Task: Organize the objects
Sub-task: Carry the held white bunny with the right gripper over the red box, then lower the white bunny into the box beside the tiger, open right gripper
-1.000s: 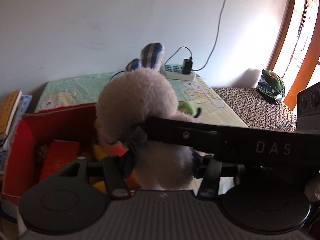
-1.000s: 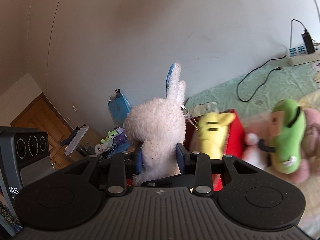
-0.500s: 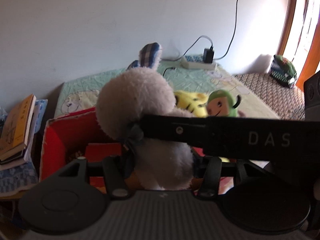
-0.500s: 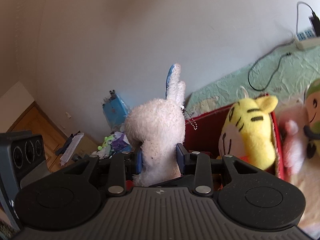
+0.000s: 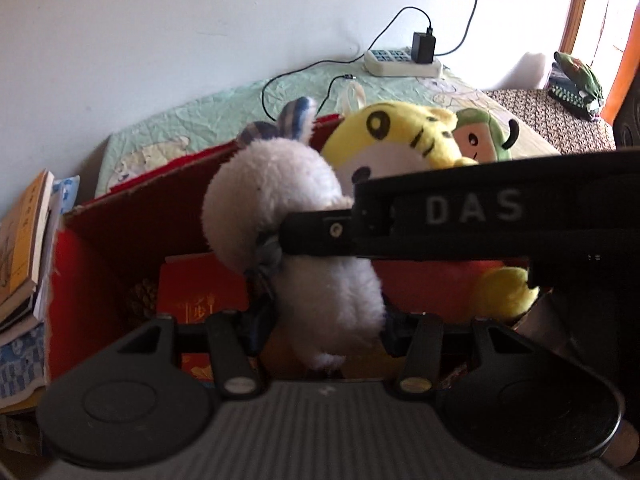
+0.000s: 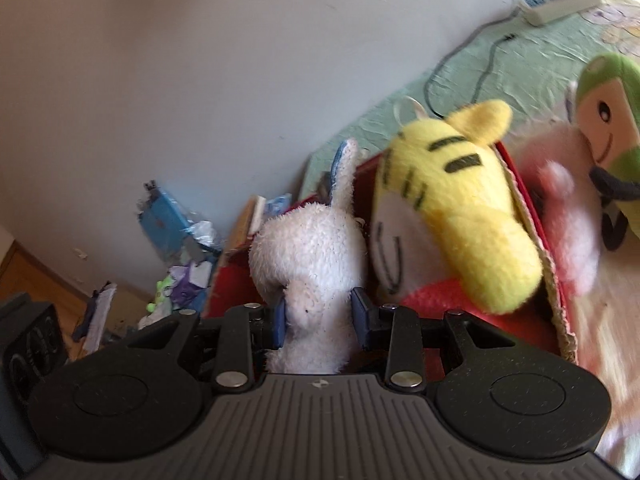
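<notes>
Both grippers we hold grip the white plush rabbit [image 5: 320, 264] over the red cardboard box [image 5: 132, 216]: our left gripper [image 5: 324, 320] clamps its body, our right gripper [image 6: 320, 314] pinches its neck, jaws having just closed slightly. Beside it, we see the yellow tiger plush [image 6: 460, 216] leaning on the box wall, then the green plush [image 6: 612, 120].

White, yellow and green plush against a red box

The rabbit [image 5: 296, 216] is white with blue-checked ears; the tiger [image 6: 452, 204] is yellow with black stripes and a white face; a third toy [image 5: 482, 136] is green with a tan face. The box [image 5: 120, 248] is red, the sheet [image 5: 192, 120] pale green, the wall [image 5: 180, 28] white.
</notes>
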Tool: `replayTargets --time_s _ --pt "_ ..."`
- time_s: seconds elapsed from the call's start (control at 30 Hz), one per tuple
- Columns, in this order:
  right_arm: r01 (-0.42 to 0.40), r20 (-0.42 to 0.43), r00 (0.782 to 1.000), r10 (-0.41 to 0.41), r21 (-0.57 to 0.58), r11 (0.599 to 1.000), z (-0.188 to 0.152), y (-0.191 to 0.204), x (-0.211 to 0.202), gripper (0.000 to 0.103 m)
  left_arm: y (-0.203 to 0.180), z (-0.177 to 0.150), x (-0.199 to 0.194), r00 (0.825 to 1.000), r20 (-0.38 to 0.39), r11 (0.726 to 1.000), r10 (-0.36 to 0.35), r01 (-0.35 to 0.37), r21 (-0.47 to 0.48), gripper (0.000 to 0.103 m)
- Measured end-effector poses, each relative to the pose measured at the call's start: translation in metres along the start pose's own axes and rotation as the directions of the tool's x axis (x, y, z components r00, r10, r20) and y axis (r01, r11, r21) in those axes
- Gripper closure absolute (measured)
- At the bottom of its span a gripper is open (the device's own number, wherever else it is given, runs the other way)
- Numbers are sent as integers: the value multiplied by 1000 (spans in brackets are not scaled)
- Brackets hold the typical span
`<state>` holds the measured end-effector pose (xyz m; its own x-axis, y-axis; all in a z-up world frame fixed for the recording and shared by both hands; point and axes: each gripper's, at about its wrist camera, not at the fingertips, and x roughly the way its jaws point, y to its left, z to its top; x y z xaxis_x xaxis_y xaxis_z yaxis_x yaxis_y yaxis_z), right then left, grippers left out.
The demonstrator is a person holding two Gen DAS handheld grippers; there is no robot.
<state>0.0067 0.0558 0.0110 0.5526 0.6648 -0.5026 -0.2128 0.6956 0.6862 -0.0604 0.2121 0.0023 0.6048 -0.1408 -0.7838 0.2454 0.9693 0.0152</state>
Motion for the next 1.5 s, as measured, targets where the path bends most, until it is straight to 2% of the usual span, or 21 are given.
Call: replayTargets --time_s 0.13,0.33,0.43,0.53,0.7,1.0,1.07,1.17,1.5 --pt "32 -21 999 -33 -24 999 -1 3 4 69 2 -1 4 1000 -15 1000 5 -5 8 49" --pt "65 -87 994 -68 -29 997 -2 5 6 69 6 -4 0 999 -23 999 -49 48 -15 49" --pt "85 -104 991 -87 -25 996 1 3 11 71 3 -4 2 999 -24 999 -46 46 1 49" --pt "92 -107 990 -93 -17 996 3 1 15 71 9 0 8 997 -35 997 -73 71 -42 49" --pt "59 -101 993 -61 -23 998 4 0 7 68 7 3 15 996 -66 998 -53 49 -47 49" --pt "46 -28 999 -47 -24 999 4 -1 -10 68 0 7 17 995 -94 999 -31 27 -43 48" --pt "63 -29 998 -64 -36 997 4 -1 -10 70 0 8 20 993 -112 999 -22 17 -51 48" --pt "94 -32 995 -95 -32 995 4 -3 -7 80 -4 10 22 991 -136 999 0 -7 -52 48" --pt "92 -16 996 -93 -37 995 2 -6 -13 81 -15 14 25 987 -153 997 52 -60 -45 48"
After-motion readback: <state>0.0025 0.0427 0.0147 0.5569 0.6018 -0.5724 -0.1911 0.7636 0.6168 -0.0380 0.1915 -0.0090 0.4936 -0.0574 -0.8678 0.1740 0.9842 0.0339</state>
